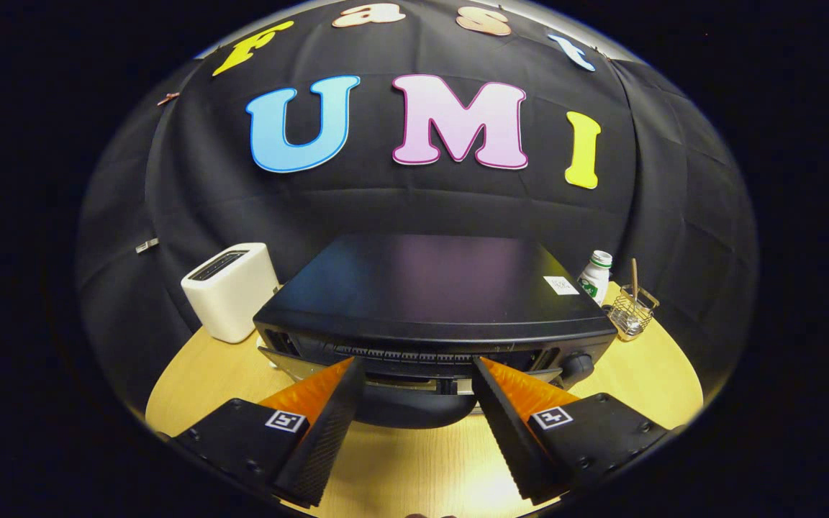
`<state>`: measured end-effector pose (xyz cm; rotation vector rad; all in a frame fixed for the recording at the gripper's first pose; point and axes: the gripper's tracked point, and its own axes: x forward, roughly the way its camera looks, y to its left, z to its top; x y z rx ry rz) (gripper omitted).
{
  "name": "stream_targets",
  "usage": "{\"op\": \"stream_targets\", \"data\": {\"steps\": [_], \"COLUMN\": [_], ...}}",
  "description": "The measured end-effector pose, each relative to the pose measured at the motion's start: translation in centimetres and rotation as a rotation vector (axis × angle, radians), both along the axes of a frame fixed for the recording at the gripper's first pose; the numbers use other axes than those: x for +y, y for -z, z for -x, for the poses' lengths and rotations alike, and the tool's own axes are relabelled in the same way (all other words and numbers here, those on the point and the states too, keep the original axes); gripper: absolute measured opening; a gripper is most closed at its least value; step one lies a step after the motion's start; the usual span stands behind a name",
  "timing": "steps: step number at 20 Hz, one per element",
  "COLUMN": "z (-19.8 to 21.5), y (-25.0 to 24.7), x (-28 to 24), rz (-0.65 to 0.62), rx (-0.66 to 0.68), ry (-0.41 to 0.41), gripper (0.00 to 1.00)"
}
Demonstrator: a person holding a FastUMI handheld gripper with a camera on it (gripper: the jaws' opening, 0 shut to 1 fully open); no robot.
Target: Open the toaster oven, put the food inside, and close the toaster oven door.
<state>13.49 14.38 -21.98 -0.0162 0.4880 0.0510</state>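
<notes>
Spread gripper at toaster oven

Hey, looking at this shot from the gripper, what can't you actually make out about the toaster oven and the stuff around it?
- Toaster oven door: seen from above, foreshortened; whether it is ajar cannot be told.
- Oven inside: hidden by its top.
- Gripper, fingers apart at the oven's front edge: contact with the dark handle between them unclear.
- Wire holder contents beside the bottle: too small.
- White toaster slots: too dark.
</notes>
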Motion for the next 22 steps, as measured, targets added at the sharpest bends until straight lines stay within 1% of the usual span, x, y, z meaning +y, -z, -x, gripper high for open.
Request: {"op": "stream_targets", "data": {"steps": [6, 7, 8, 9, 10, 11, 13, 15, 16, 18, 22], "z": [5.0, 6.1, 7.6, 7.8, 8.8, 9.4, 11.3, 12.4, 12.9, 13.7, 15.7], "y": [2.2, 3.6, 3.8, 4.7, 5.5, 6.6, 9.5, 12.3, 12.7, 12.2, 10.0], "x": [0.2, -0.1, 0.0, 0.1, 0.0, 0.0, -0.2, -1.3, -1.7, -2.2, -3.5], "rz": [0.01, 0.011, 0.023, 0.031, 0.034, 0.027, -0.008, -0.007, -0.009, -0.013, 0.024], "rx": [0.02, 0.069, 0.075, 0.09, 0.116, 0.143, 0.264, 0.357, 0.374, 0.362, 0.343], "ry": [-0.038, -0.036, -0.048, -0.052, -0.053, -0.05, -0.035, -0.01, -0.005, -0.012, -0.078], "gripper": [0.98, 0.97, 0.98, 0.99, 0.98, 0.99, 0.99, 0.99, 0.99, 0.99, 0.98]}}
